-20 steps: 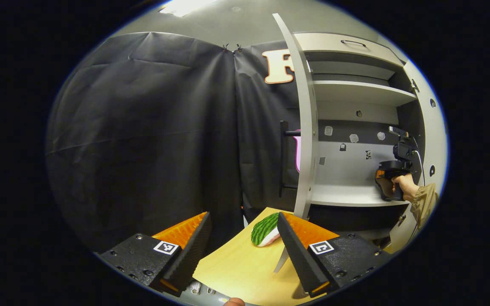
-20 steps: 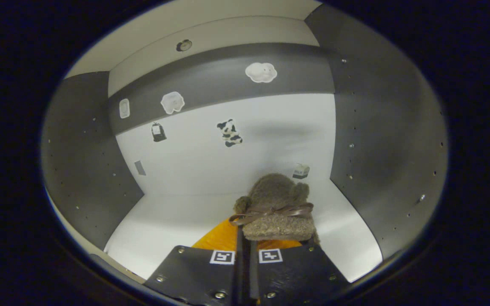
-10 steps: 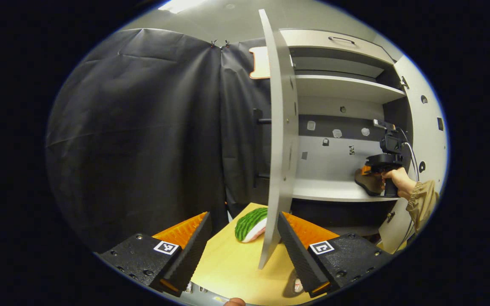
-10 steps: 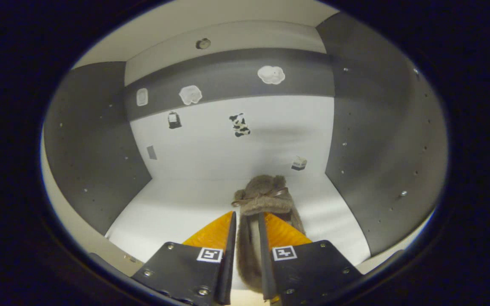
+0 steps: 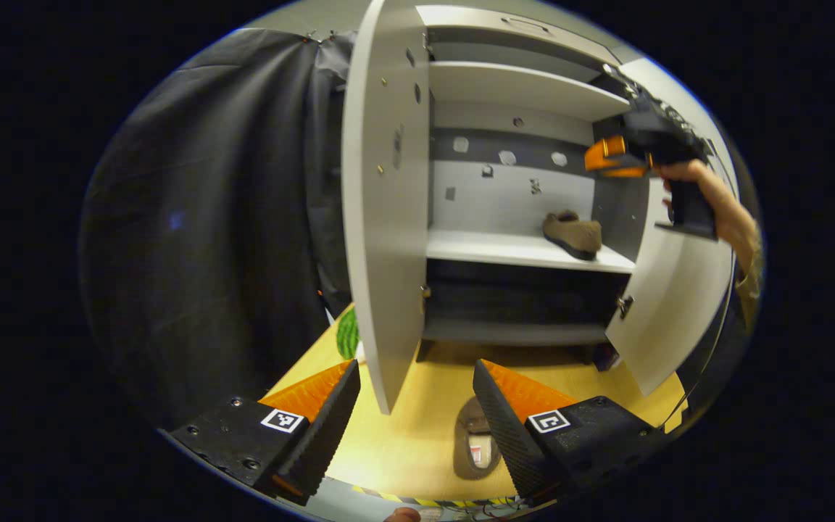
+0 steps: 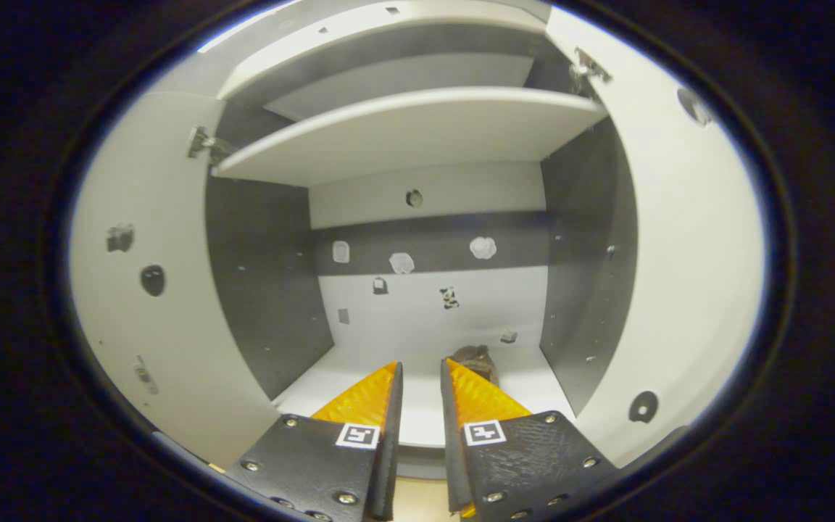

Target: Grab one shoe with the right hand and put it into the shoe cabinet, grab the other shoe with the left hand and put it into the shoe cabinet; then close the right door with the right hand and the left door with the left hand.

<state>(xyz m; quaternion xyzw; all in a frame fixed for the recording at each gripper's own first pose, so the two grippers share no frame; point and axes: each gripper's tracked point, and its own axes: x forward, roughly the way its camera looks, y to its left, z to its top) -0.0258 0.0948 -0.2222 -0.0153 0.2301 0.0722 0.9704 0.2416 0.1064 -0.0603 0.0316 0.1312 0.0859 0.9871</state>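
My left claw (image 5: 414, 391) spread wide above a brown slipper (image 5: 477, 444) half hidden on the floor, its fuzzy mate (image 5: 574, 233) on the cabinet shelf (image 5: 504, 248), my right claw (image 6: 421, 395) narrowly parted, empty.

A green striped cushion (image 5: 348, 334) lies on the yellow wooden floor (image 5: 417, 442) beside black cloth (image 5: 207, 217).

A staged recording booth: black cloth wall (image 5: 207, 217) behind a lone shoe cabinet (image 5: 526, 246) on wood flooring (image 5: 417, 428).
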